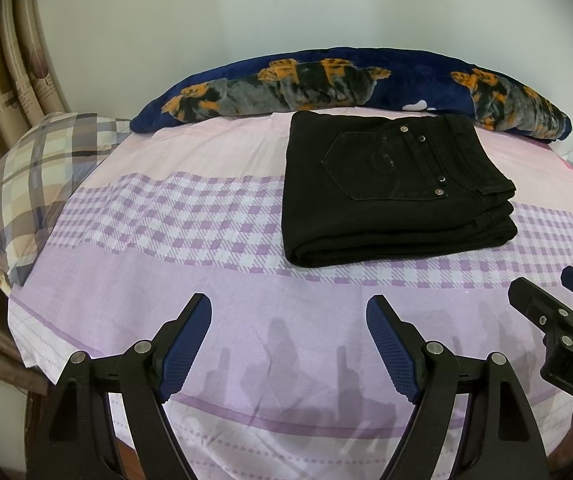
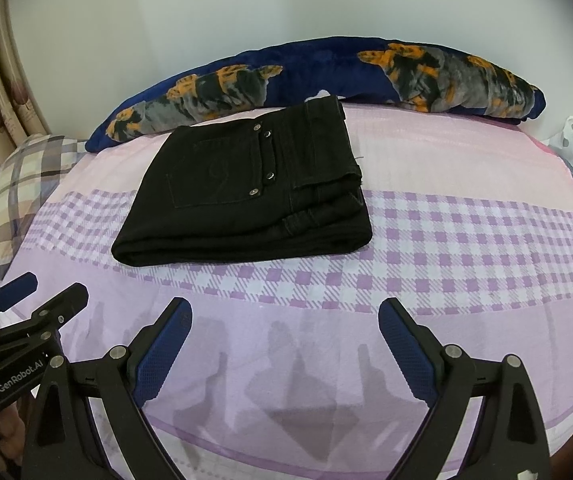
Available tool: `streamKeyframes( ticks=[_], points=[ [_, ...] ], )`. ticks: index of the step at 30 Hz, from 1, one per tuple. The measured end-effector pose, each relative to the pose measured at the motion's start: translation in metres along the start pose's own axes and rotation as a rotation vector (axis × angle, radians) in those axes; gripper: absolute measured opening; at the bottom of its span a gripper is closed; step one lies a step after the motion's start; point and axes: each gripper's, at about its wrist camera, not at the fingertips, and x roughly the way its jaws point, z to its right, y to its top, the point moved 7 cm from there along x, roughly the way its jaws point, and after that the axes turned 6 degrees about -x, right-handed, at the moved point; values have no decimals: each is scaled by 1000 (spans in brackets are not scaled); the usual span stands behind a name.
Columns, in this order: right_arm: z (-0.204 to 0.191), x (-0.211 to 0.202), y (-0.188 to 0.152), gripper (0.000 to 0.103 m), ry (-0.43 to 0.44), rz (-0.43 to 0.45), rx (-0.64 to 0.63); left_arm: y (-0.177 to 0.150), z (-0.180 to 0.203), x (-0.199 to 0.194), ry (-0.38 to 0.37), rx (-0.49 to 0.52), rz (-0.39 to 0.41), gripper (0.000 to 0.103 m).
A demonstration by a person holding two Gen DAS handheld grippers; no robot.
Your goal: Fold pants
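Folded black pants [image 1: 394, 192] on bed, beyond both open grippers, untouched

Folded pants [image 1: 390, 200] on bed sheet [image 1: 206, 280]; blanket [image 1: 326, 84] behind; pillow [image 1: 34, 184] left.

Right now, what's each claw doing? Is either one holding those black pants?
Left claw: open, holding nothing, above the sheet.
Right claw: open, holding nothing.
The folded pants lie on the bed, clear of both.
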Motion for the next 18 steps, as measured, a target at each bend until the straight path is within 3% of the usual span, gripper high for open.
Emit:
streamKeyframes(
  ticks=[18],
  points=[
    [0, 1, 0, 93, -1, 1, -2, -2, -4, 2, -4, 13, 5, 80]
  ],
)
